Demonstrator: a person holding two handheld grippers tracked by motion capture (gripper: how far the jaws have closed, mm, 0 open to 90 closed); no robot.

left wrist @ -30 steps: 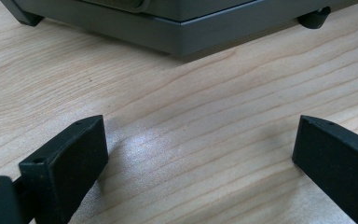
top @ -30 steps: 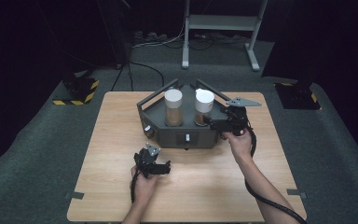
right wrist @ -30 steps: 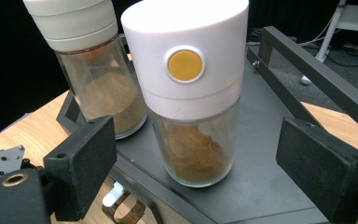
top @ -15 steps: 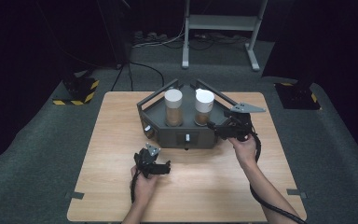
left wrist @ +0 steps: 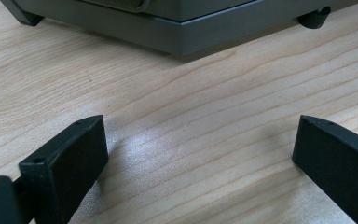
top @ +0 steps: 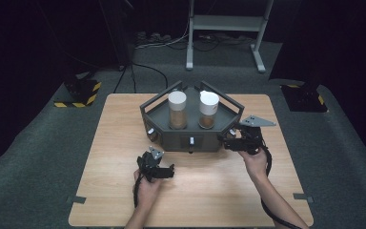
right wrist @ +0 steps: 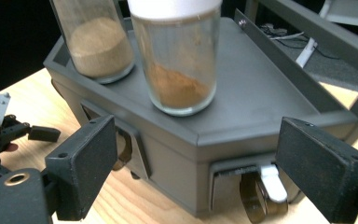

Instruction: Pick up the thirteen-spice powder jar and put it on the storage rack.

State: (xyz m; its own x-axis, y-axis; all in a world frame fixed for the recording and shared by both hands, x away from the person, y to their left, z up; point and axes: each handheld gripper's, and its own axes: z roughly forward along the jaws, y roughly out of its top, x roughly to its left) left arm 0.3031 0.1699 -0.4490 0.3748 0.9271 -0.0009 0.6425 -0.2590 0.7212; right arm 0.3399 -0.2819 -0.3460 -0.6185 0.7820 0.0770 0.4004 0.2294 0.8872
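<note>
The small white lever (right wrist: 271,181) sits in a recess low on one slanted face of the dark grey angular box (right wrist: 261,107). Its long axis runs nearly upright, and a brownish clear cup-like part hangs just below it. Seen from above, this face is at about 4 o'clock from the middle of the box, and the box stands on the light wooden surface (top: 209,191) toward its far edge. On the flat top of the box, directly above the lever, stands a glass jar with a white lid and dark brown powder (right wrist: 179,60). A second glass jar with paler powder (right wrist: 100,42) stands beside it at about 10 o'clock. The right gripper (right wrist: 205,158) is the nearer one. In the high view it lies just beside that slanted face, with the face at about 9 o'clock from it. Its fingers (right wrist: 81,168) stand wide apart and have hold of nothing. In the right gripper view the lever is not centred in the gap but lies toward 4 o'clock, close to the right finger, so I judge that the coming move needs a small shift to that side before closing. The left gripper (top: 158,167) rests on the surface at about 7 o'clock from the box, well apart from the lever, with its fingers also spread and empty.
</note>
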